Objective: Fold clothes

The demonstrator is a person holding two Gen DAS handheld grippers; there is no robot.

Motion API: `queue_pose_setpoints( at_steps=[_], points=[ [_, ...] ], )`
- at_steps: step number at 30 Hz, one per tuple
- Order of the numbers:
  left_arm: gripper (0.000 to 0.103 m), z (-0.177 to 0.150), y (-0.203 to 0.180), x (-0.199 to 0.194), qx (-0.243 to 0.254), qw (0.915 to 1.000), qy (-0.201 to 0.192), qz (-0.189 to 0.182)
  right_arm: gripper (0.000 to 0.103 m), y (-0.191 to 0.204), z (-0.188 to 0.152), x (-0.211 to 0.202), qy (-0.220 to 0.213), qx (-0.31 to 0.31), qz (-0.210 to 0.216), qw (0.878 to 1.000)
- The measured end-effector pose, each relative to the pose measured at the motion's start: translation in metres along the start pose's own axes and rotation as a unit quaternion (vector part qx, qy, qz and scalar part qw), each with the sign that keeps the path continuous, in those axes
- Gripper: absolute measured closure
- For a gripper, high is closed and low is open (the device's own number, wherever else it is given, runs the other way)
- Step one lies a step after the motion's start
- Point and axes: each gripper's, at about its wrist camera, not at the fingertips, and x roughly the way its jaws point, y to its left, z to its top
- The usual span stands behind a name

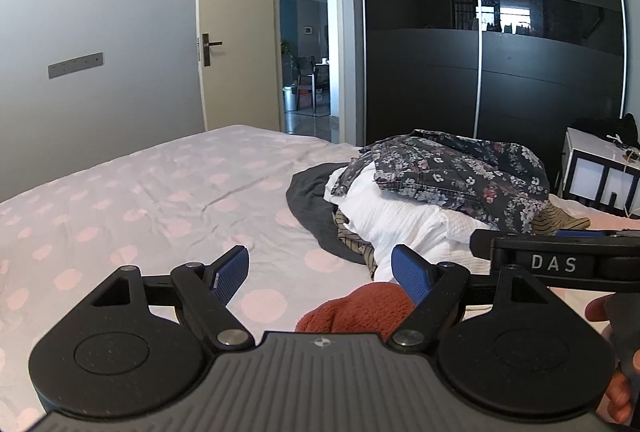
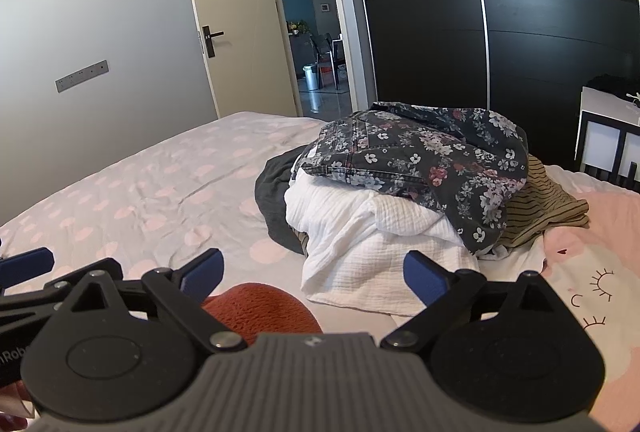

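A pile of clothes lies on the bed: a dark floral denim garment point(image 2: 424, 156) on top, a white crinkled garment point(image 2: 360, 232) under it, a striped olive one point(image 2: 548, 208) at the right and a dark grey one point(image 2: 272, 200) at the left. The floral garment point(image 1: 460, 172) and the white one point(image 1: 400, 220) also show in the left wrist view. A rust-red fleece item point(image 2: 260, 308) lies just below both grippers, also in the left wrist view point(image 1: 360, 308). My left gripper point(image 1: 320, 272) is open and empty. My right gripper point(image 2: 312, 272) is open and empty, short of the pile.
The bed has a white sheet with pink dots point(image 1: 140, 200) stretching left. A pink printed blanket point(image 2: 592, 272) lies at the right. A black sliding wardrobe point(image 2: 500, 32), a white bedside cabinet point(image 1: 600, 172) and an open door point(image 2: 232, 24) stand behind the bed.
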Motion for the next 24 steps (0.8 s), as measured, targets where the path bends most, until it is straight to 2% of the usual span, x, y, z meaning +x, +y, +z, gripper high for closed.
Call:
queue_pose_setpoints(
  at_steps=[7, 16, 20, 24],
  points=[
    [0.010, 0.001, 0.004, 0.008, -0.009, 0.9998, 0.016, -0.001, 0.005, -0.004, 0.001, 0.007, -0.003, -0.001, 0.003, 1.000],
    [0.010, 0.010, 0.017, 0.032, -0.002, 0.9988, 0.050, -0.004, 0.005, -0.019, 0.020, 0.034, 0.011, -0.019, 0.038, 0.999],
    [0.010, 0.017, 0.025, 0.047, 0.006, 0.9982, 0.060, 0.005, 0.001, -0.027, 0.030, 0.056, 0.019, -0.026, 0.024, 0.999],
    [0.010, 0.024, 0.040, 0.065, 0.003, 0.9973, 0.070, 0.021, 0.001, -0.037, 0.042, 0.081, 0.015, -0.047, -0.009, 0.999]
  ],
)
